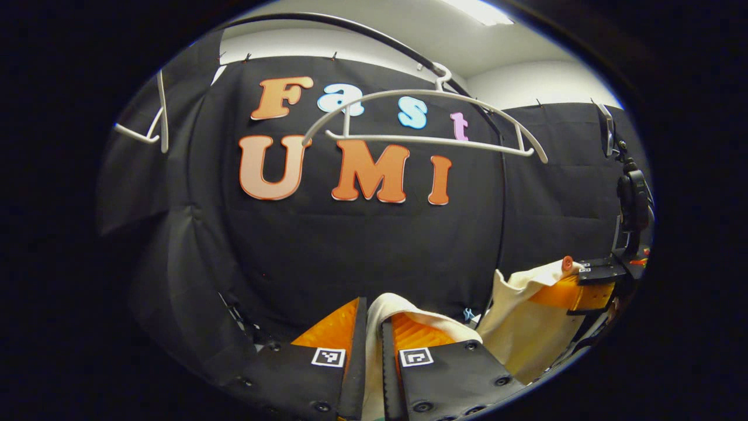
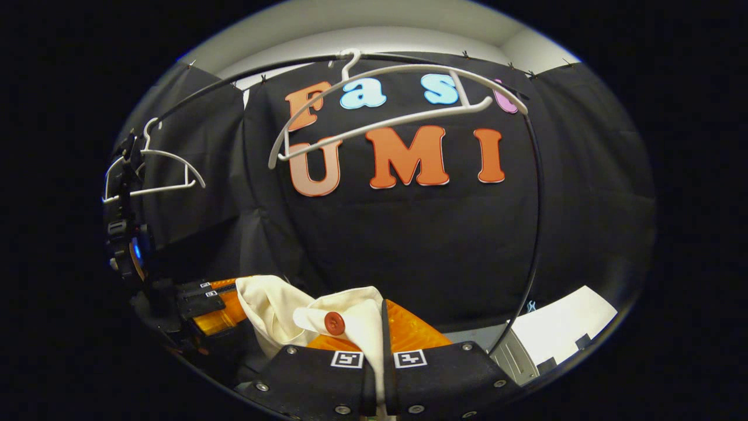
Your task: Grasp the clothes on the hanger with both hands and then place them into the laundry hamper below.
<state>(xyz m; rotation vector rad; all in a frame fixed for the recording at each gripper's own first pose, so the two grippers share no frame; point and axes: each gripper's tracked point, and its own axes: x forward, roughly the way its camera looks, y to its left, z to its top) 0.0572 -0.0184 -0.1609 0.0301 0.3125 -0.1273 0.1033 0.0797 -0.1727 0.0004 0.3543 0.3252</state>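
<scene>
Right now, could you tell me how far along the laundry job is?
Done: the white hanger hangs bare on the rail, so the cream garment is off it. In hand: the left hand-held gripper and the right hand-held gripper each pinch the cloth. Left: lowering it into the hamper.

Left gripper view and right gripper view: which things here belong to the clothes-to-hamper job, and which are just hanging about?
Part of the job:
- cream garment, off the hanger, pinched at both ends
- left gripper, fingers shut on the cloth
- right gripper, fingers shut on the cloth beside a red button
- bare white hanger on the rail

Just there:
- second white hanger
- black rail
</scene>
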